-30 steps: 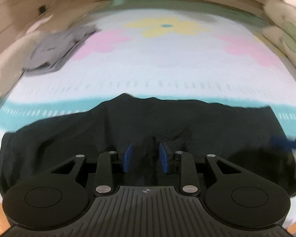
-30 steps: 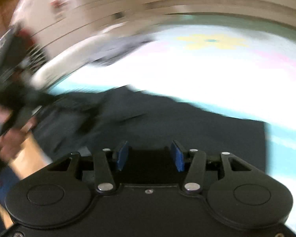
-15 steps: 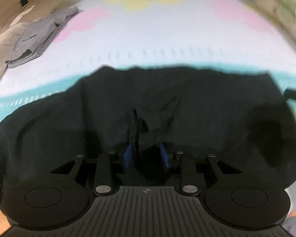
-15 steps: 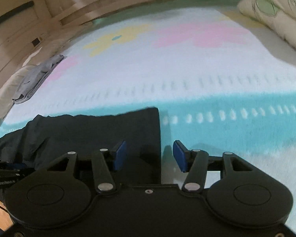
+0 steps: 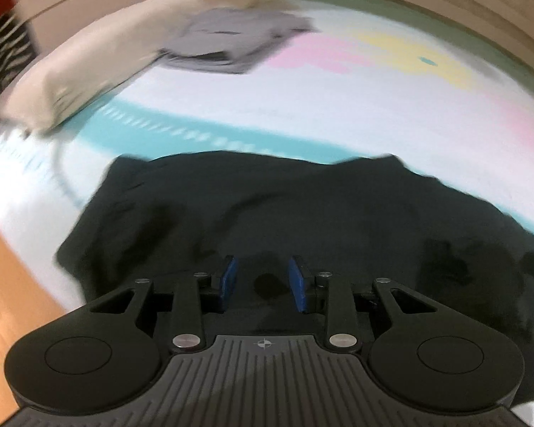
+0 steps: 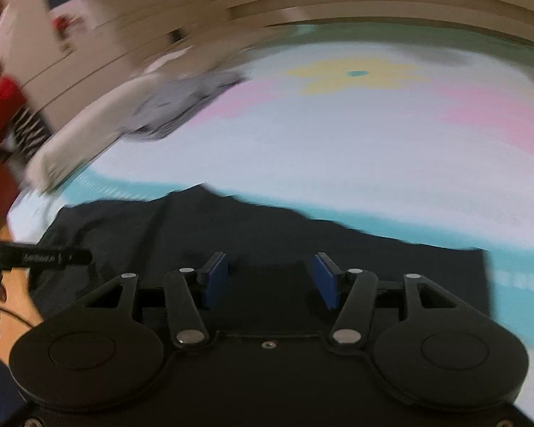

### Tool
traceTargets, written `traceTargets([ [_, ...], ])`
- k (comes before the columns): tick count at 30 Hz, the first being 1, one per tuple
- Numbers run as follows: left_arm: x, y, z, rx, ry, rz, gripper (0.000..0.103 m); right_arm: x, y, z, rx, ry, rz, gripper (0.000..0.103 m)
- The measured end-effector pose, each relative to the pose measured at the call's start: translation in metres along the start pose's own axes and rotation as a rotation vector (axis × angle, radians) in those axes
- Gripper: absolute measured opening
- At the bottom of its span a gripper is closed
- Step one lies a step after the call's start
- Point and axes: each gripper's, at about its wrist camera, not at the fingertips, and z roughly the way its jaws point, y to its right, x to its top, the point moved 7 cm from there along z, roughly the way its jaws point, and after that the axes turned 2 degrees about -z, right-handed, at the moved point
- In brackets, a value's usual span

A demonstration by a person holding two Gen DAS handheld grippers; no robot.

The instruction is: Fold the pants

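Shifted, blurry dark pants (image 5: 302,213), seemingly rumpled

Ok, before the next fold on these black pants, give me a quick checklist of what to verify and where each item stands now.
1. Black pants lying on the blanket: ok, spread across the near edge.
2. Left gripper free of cloth: ok, jaws apart over the pants with nothing pinched.
3. Right gripper free of cloth: ok, jaws apart and just closing a little, nothing between them.
4. Pants smooth: not ok, wrinkles and a bumpy far edge.
5. Grey garment clear of the fold area: ok, far back on the left.
6. Which end is the waistband: cannot tell, blurred.
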Motion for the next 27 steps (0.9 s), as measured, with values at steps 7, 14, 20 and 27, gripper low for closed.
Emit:
traceTargets([
  [7, 0.005, -0.048, -0.006, 0.010, 0.022, -0.130, 0.031, -0.007, -0.053, 0.038, 0.070, -0.093, -0.120, 0.030],
  [14, 0.005, -0.088, -0.009, 0.043, 0.032, -0.205, 0.044, -0.021, -0.066, 0.067, 0.042, -0.185, -0.160, 0.035],
  [20, -0.007, -0.111, -0.002, 0.057, 0.018, -0.223, 0.044, -0.026, -0.060, 0.066, 0.066, -0.207, -0.133, 0.035],
  [27, -0.009, -0.108, 0.011, 0.017, -0.011, -0.241, 0.049, -0.025, -0.060, 0.068, 0.079, -0.214, -0.119, 0.035],
])
